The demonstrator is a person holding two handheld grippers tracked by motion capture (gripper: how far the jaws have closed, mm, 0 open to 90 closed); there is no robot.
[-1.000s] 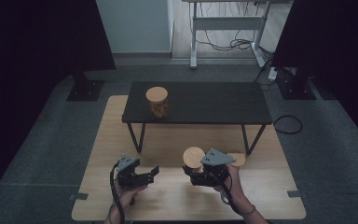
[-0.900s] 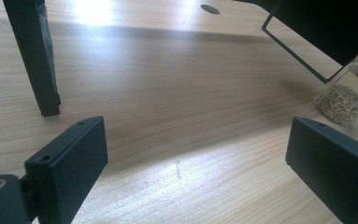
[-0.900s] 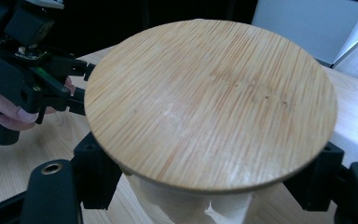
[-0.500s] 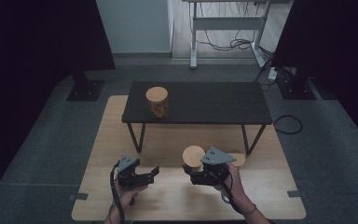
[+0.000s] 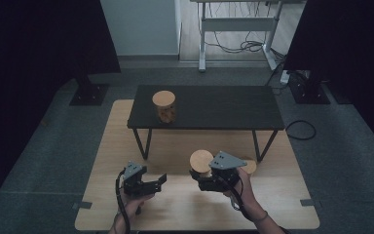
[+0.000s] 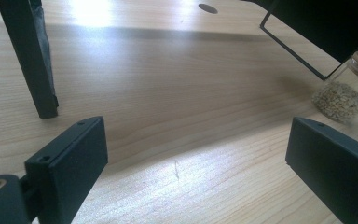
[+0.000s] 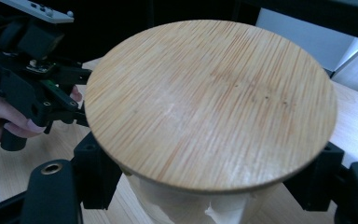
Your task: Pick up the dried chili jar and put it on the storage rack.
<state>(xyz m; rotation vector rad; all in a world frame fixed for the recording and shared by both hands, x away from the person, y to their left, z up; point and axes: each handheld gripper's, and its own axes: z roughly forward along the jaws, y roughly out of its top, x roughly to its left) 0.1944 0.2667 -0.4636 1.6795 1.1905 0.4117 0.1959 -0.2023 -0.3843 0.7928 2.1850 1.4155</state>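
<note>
My right gripper (image 5: 202,171) is shut on a glass jar (image 5: 201,161) with a round wooden lid, held low over the wooden board. In the right gripper view the lid (image 7: 209,93) is close up, the black jaws of the right gripper (image 7: 209,184) clasp the jar's sides, and something pale is inside the glass. My left gripper (image 5: 157,181) hovers open to the left, jaws wide in the left gripper view (image 6: 196,154) with bare wood between them. A second jar (image 6: 342,91) holding grains stands on the board (image 5: 246,165) behind my right hand.
A low black table (image 5: 224,109) stands on the light wooden board (image 5: 117,146), with a third wooden-lidded jar (image 5: 164,107) on its left part. Its thin black legs (image 6: 32,56) reach the board near my left gripper. Grey carpet and dark stands surround the board.
</note>
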